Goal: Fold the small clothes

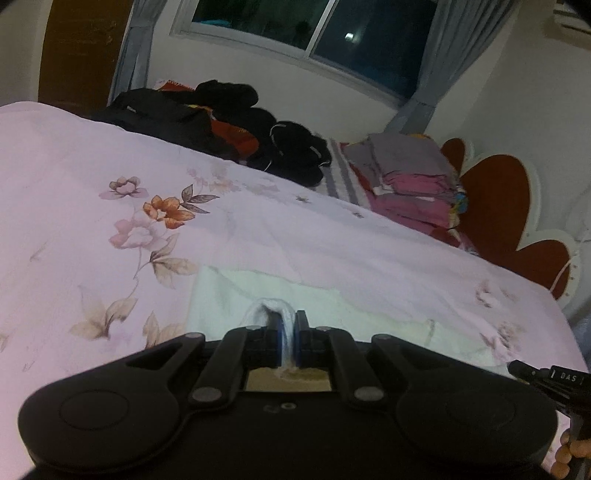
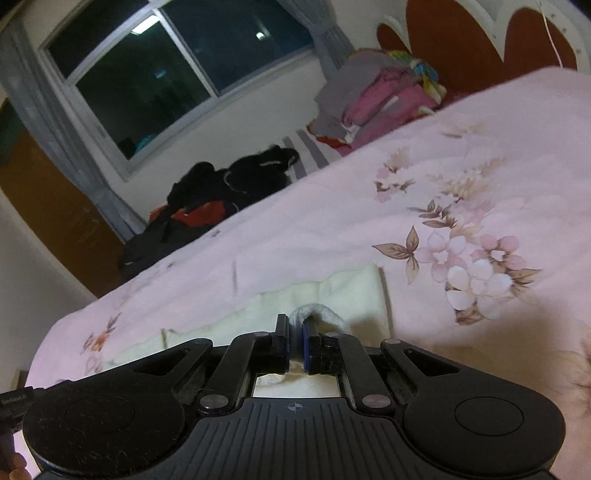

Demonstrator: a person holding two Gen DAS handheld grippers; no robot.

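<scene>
We pinch the cream garment [image 1: 258, 295] with left gripper [image 1: 286, 332] and right gripper [image 2: 295, 339], jaws narrowed on bunched fabric, readying 1 fold.

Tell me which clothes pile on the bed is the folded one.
The pink-grey stack by the red headboard: flat, squared layers. The black pile under the window is a loose heap.
</scene>
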